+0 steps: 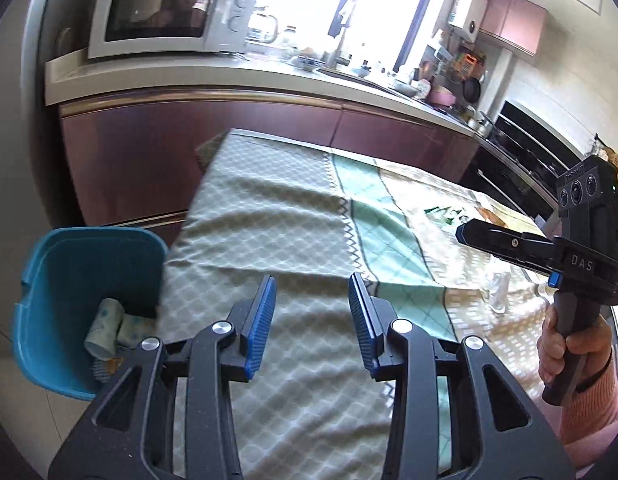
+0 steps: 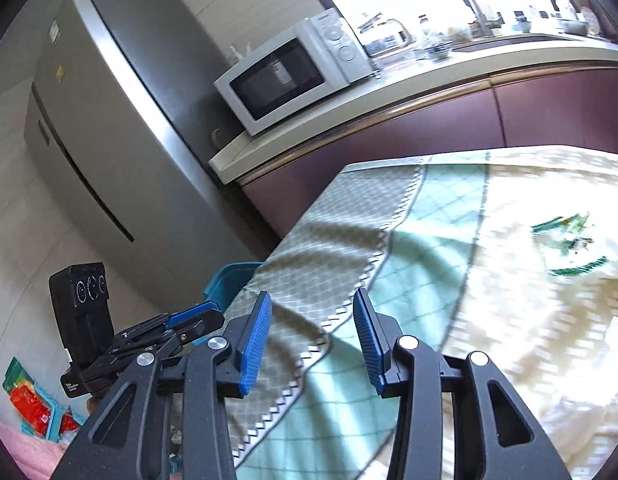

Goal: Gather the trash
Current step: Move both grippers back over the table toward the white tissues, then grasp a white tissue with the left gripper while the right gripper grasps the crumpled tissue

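Over the cloth-covered desk (image 1: 293,216), both tongs, left (image 1: 312,312) and right (image 2: 313,334), are hanging open and empty, probably heading next for the green-printed wrapper (image 2: 569,240), then the blue bin (image 1: 69,264).

Table under a checked green-and-cream tablecloth (image 1: 293,216), green wrapper scrap (image 2: 569,236) lying on the cloth.

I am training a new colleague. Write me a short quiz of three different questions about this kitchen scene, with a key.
1. True or false: the left tongs hold a piece of trash.
2. Where is the blue bin? A) on the counter B) on the floor beside the table C) on the microwave
3. Fill in: the bin already contains paper ____.

Key:
1. False; both the left and right tongs are open and empty.
2. B
3. cups
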Action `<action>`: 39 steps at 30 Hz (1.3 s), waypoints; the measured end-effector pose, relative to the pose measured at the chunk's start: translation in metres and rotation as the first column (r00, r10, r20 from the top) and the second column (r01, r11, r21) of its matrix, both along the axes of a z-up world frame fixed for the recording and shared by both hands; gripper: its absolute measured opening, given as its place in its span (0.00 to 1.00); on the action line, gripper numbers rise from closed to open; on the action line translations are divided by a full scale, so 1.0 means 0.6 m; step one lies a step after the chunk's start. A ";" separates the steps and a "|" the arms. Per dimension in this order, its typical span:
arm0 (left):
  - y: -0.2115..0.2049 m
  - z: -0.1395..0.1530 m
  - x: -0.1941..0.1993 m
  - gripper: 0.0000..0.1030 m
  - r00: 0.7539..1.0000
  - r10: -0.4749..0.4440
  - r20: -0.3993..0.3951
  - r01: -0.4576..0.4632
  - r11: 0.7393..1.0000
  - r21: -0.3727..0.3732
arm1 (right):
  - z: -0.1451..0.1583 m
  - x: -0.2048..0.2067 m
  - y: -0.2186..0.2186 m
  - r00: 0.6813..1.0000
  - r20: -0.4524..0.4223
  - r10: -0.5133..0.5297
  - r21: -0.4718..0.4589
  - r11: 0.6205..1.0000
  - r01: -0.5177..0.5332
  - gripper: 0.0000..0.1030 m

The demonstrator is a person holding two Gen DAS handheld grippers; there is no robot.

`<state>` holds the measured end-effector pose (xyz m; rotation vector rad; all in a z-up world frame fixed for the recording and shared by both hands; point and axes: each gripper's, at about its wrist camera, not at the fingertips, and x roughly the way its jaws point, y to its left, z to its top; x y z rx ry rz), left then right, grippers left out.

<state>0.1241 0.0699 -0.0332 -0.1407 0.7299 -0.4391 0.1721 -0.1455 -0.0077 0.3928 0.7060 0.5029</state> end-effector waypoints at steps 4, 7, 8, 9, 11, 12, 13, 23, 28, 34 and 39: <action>-0.082 0.000 -0.005 0.36 0.995 -0.097 -0.006 0.097 0.995 0.001 | -0.003 -0.021 -0.086 0.992 0.004 -0.123 -0.008 0.992 0.123 0.39; -0.143 -0.004 -0.007 0.36 0.987 -0.162 -0.013 0.162 0.987 0.009 | -0.014 -0.032 -0.154 0.977 -0.004 -0.213 -0.012 0.977 0.213 0.40; -0.162 -0.004 -0.008 0.36 0.983 -0.183 -0.017 0.183 0.983 0.012 | -0.018 -0.033 -0.173 0.970 -0.007 -0.242 -0.015 0.970 0.242 0.40; -0.181 -0.008 -0.007 0.36 0.980 -0.198 -0.019 0.199 0.980 0.015 | -0.022 -0.036 -0.192 0.963 -0.009 -0.269 -0.020 0.963 0.269 0.40; -0.215 -0.012 -0.003 0.36 0.973 -0.231 -0.031 0.231 0.973 0.017 | -0.031 -0.040 -0.229 0.948 -0.020 -0.319 -0.023 0.948 0.319 0.40; -0.231 -0.014 -0.002 0.37 0.969 -0.243 -0.036 0.244 0.970 0.019 | -0.036 -0.042 -0.246 0.939 -0.026 -0.343 -0.027 0.939 0.342 0.41; -0.243 -0.018 0.002 0.37 0.966 -0.254 -0.042 0.255 0.967 0.022 | -0.041 -0.044 -0.264 0.931 -0.031 -0.364 -0.030 0.931 0.363 0.42; -0.348 -0.029 0.013 0.42 0.933 -0.348 -0.093 0.352 0.936 0.027 | -0.082 -0.025 -0.360 0.877 -0.089 -0.472 -0.057 0.881 0.469 0.55; -0.379 -0.039 0.019 0.44 0.922 -0.369 -0.119 0.375 0.926 0.035 | -0.089 -0.016 -0.378 0.871 -0.111 -0.478 -0.041 0.878 0.477 0.58; -0.399 -0.052 0.026 0.45 0.914 -0.377 -0.148 0.386 0.921 0.040 | -0.086 0.006 -0.365 0.883 -0.108 -0.457 -0.051 0.890 0.454 0.65; -0.412 -0.058 0.028 0.45 0.914 -0.377 -0.152 0.389 0.919 0.058 | -0.090 0.023 -0.351 0.889 -0.119 -0.442 -0.068 0.897 0.436 0.66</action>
